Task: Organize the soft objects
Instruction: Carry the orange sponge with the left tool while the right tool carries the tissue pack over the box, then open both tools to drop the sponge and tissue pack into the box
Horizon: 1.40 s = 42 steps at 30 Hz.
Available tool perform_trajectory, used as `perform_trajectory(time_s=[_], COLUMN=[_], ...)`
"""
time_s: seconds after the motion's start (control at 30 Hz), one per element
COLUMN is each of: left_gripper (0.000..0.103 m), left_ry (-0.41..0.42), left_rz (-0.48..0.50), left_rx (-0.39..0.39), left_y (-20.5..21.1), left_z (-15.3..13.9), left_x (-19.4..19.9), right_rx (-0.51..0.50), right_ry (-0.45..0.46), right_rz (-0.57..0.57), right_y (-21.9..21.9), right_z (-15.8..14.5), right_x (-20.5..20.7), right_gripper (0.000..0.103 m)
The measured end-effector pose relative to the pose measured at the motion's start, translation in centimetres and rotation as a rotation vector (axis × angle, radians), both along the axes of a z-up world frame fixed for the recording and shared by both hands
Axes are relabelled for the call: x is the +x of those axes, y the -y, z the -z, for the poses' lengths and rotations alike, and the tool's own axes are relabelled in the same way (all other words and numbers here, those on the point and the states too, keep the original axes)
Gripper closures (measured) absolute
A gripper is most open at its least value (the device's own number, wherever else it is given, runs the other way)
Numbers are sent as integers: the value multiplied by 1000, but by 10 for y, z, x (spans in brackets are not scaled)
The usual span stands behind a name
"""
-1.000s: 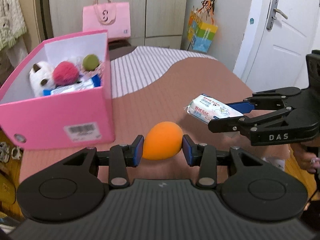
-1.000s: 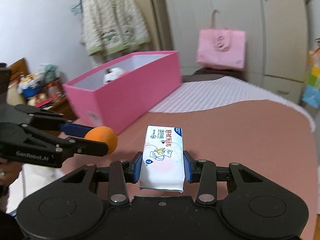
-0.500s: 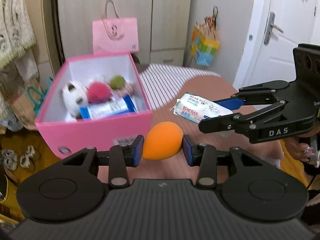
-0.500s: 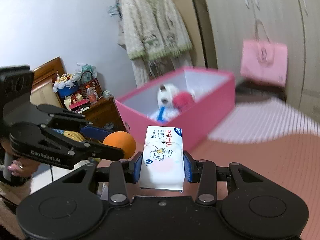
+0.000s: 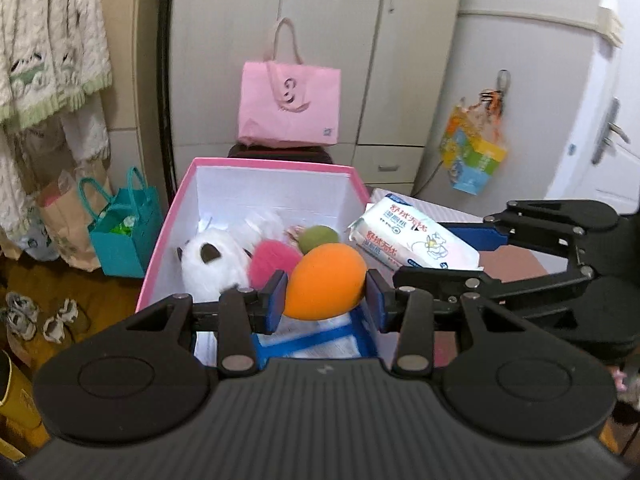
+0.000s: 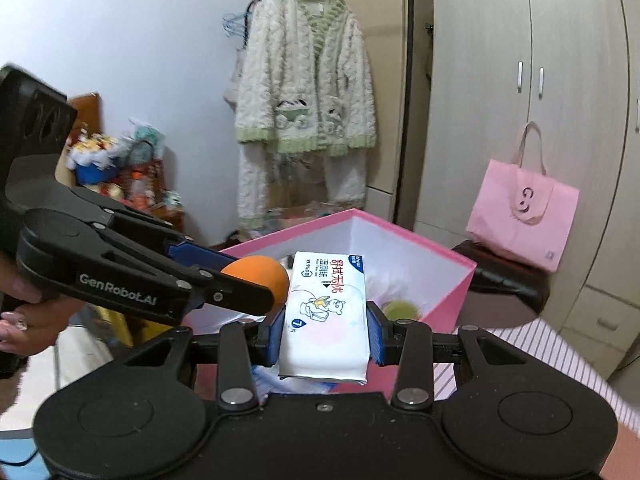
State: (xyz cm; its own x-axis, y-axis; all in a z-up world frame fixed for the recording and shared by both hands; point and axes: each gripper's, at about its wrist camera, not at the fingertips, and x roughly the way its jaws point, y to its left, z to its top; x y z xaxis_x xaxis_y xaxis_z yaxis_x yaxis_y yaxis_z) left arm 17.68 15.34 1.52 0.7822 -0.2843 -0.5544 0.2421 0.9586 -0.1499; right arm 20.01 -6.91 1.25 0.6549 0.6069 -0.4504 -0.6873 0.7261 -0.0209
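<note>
My left gripper (image 5: 326,294) is shut on an orange egg-shaped sponge (image 5: 326,286) and holds it above the open pink box (image 5: 272,166). My right gripper (image 6: 325,330) is shut on a white tissue pack (image 6: 325,316) over the box's near rim (image 6: 460,292); the pack also shows in the left wrist view (image 5: 412,240). Inside the box lie a white plush toy (image 5: 210,262), a pink pom-pom (image 5: 274,260), a green ball (image 5: 318,238) and a blue-edged pack (image 5: 316,338). The orange sponge also shows in the right wrist view (image 6: 260,276).
A pink tote bag (image 5: 290,106) stands behind the box by the wardrobe. A teal bag (image 5: 124,232) and shoes (image 5: 24,314) are on the floor at left. A cardigan (image 6: 308,84) hangs on a rack. The bed cover (image 5: 508,262) lies to the right.
Both grippers have moved from over the bed to above the pink box, still holding the sponge and the tissue pack. The box interior now lies directly below them.
</note>
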Motion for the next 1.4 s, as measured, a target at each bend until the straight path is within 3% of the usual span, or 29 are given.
perform_trajectory(time_s=[0.1,0.2,0.43,0.67,0.73,0.8,0.83,1.13,1.3,1.4], left_gripper=[62,62,61,60,55,38,36,34,34,34], left_ry=[-12,-4,-81,-93,-92,-88,-81,-20,-42,1], left_rz=[-23,-30,-25,-44,-60,-103,-110,-67,3,30], left_rx=[31,115,133,157,158,153,150,116,70,112], left_y=[-2,1,-1,-1,-3,-6,-6,-9,-3,13], left_z=[2,2,8,17,19,20,18,-4,-16,-26], left_x=[27,52,96,122,127,126,123,76,42,18], right_rx=[-24,-46,-81,-98,-97,-102,-107,4,51,84], right_ry=[-4,-25,-93,-121,-124,-111,-110,-109,-26,-22], right_rz=[20,38,15,17,11,14,18,57,151,157], right_y=[-13,-23,-37,-48,-49,-50,-50,-14,10,21], right_z=[2,6,24,38,41,43,44,32,18,14], right_x=[25,49,94,129,135,137,139,111,75,56], right_gripper=[58,58,58,57,53,50,50,43,43,43])
